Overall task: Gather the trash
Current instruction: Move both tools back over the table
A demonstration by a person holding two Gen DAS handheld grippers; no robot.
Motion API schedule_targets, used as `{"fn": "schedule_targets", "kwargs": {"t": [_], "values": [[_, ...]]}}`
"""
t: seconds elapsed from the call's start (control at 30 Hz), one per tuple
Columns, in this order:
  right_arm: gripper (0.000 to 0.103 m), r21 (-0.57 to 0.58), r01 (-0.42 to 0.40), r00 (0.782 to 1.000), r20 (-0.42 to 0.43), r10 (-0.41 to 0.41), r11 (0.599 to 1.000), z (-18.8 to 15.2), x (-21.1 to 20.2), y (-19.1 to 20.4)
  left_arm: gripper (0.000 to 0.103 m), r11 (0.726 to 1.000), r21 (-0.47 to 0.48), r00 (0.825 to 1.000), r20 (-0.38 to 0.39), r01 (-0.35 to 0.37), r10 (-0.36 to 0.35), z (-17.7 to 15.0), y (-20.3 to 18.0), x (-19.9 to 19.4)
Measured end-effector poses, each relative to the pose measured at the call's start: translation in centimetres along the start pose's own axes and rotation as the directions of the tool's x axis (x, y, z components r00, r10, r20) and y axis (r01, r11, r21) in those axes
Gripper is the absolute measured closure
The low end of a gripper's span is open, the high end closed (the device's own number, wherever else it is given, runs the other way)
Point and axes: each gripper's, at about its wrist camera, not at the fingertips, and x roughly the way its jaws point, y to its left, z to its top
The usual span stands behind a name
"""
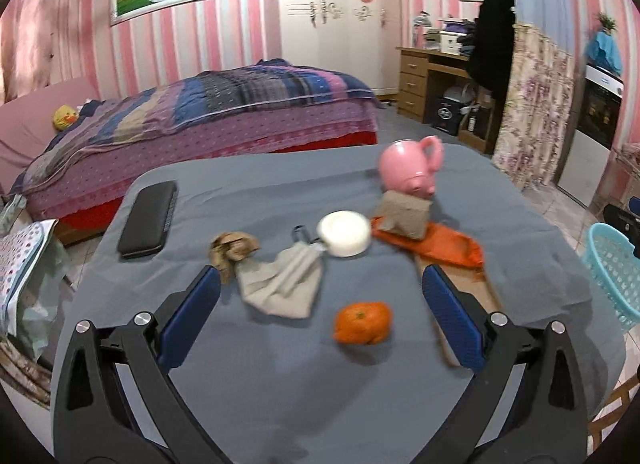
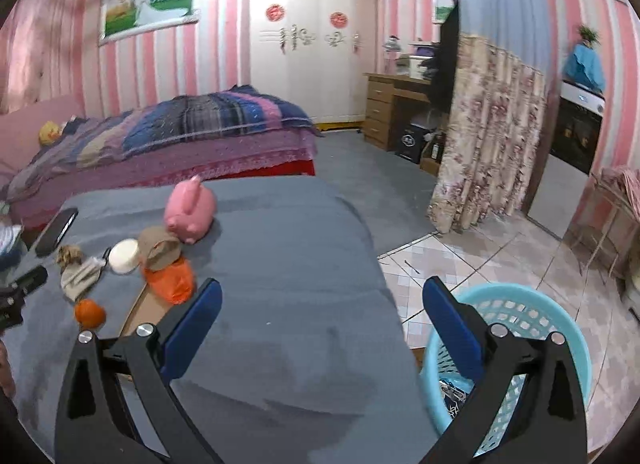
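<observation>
On the grey-covered table [image 1: 280,364] lie a crumpled brown paper [image 1: 232,250], a crumpled grey wrapper [image 1: 282,284], a white round lid [image 1: 344,233], a brown cardboard scrap [image 1: 404,212], an orange plastic bag [image 1: 440,244] and an orange fruit [image 1: 362,322]. My left gripper [image 1: 322,288] is open just short of the grey wrapper and the fruit, holding nothing. My right gripper [image 2: 322,296] is open and empty over the table's right edge. Its right finger hangs above the light blue basket [image 2: 520,304], which holds a small piece of trash [image 2: 452,392].
A pink piggy bank [image 1: 412,168] stands behind the cardboard, and a black case [image 1: 148,220] lies at the table's far left. A wooden board [image 1: 460,296] lies under the orange bag. The basket [image 1: 616,264] stands on the tiled floor right of the table. A bed sits behind.
</observation>
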Motion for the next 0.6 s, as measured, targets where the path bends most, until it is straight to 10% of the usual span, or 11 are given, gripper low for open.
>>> {"fn": "schedule_targets", "kwargs": {"t": [0.6], "values": [[0.005,-0.015,-0.091,0.991,-0.104,0.089,0.996,-1.2,3.4,4.1,0.006,0.992,-0.106,0.996,-0.059,-0.066,0.060,-3.0,6.7,1.3]]}}
